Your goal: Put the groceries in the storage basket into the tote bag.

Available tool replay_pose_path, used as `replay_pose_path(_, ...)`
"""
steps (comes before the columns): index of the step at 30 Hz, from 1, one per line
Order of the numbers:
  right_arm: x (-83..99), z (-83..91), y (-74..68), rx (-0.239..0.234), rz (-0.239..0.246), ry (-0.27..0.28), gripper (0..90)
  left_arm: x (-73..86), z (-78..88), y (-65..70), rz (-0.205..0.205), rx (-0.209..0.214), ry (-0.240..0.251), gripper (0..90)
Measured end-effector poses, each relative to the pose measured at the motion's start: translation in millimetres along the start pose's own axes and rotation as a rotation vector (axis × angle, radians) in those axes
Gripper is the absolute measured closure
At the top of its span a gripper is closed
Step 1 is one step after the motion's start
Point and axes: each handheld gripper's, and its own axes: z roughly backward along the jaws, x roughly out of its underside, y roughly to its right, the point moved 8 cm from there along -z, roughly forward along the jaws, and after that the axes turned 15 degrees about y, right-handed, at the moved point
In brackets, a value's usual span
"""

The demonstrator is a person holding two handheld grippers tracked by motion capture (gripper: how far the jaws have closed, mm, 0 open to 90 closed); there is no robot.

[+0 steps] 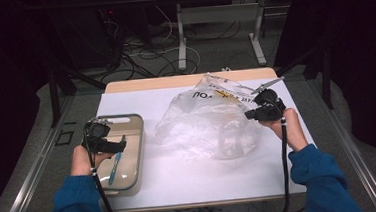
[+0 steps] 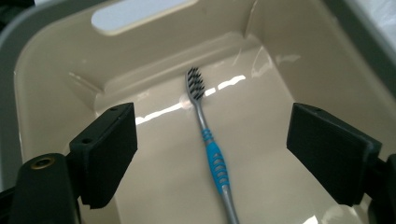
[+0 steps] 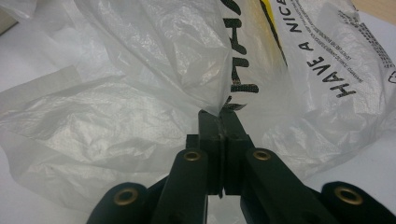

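A toothbrush with a grey neck, blue grip and dark bristles lies flat in a beige plastic bin. From above, the toothbrush sits in the bin at the table's left. My left gripper hovers open over the brush, one jaw on each side of its handle. The left gripper is above the bin's middle. A crumpled clear plastic bag with black lettering lies mid-table. My right gripper is shut on a fold of the bag. The right gripper is at the bag's right side.
White paper covers the tabletop, with its wooden edge at the back. Metal rails flank the table. Cables and table legs lie on the floor beyond.
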Motion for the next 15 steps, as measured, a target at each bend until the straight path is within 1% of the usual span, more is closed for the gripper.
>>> replay_pose_path(3,0.3,0.0,-0.5,0.0,-0.002,-0.001,90.0,5.6,-5.5,0.7,0.001,0.004,-0.03,21.9)
replay_pose_path(4,0.3,0.2,-0.7,-0.001,-0.002,-0.001,90.0,7.5,-7.3,0.8,-0.006,0.01,-0.045,24.0)
replay_pose_path(7,-0.3,0.1,-1.4,0.001,-0.001,0.001,90.0,14.5,-12.6,2.4,-0.002,0.026,-0.095,29.7)
replay_pose_path(8,-0.2,-0.4,-1.5,-0.002,0.0,0.001,90.0,16.3,-14.5,2.2,-0.003,0.026,-0.109,32.2)
replay_pose_path(10,0.0,-1.0,-1.3,-0.002,0.004,0.001,90.0,19.5,-17.7,2.6,-0.003,0.041,-0.136,37.1)
replay_pose_path(11,0.5,-1.2,-1.9,-0.006,0.002,-0.005,90.0,21.3,-18.5,2.9,-0.002,0.045,-0.158,39.8)
replay_pose_path(13,0.5,-2.0,-2.3,-0.004,0.004,-0.002,90.0,23.3,-22.1,2.1,-0.009,0.059,-0.177,44.1)
replay_pose_path(15,0.4,-2.1,-3.0,-0.004,0.001,-0.003,90.0,26.9,-24.7,1.5,-0.006,0.063,-0.216,48.0)
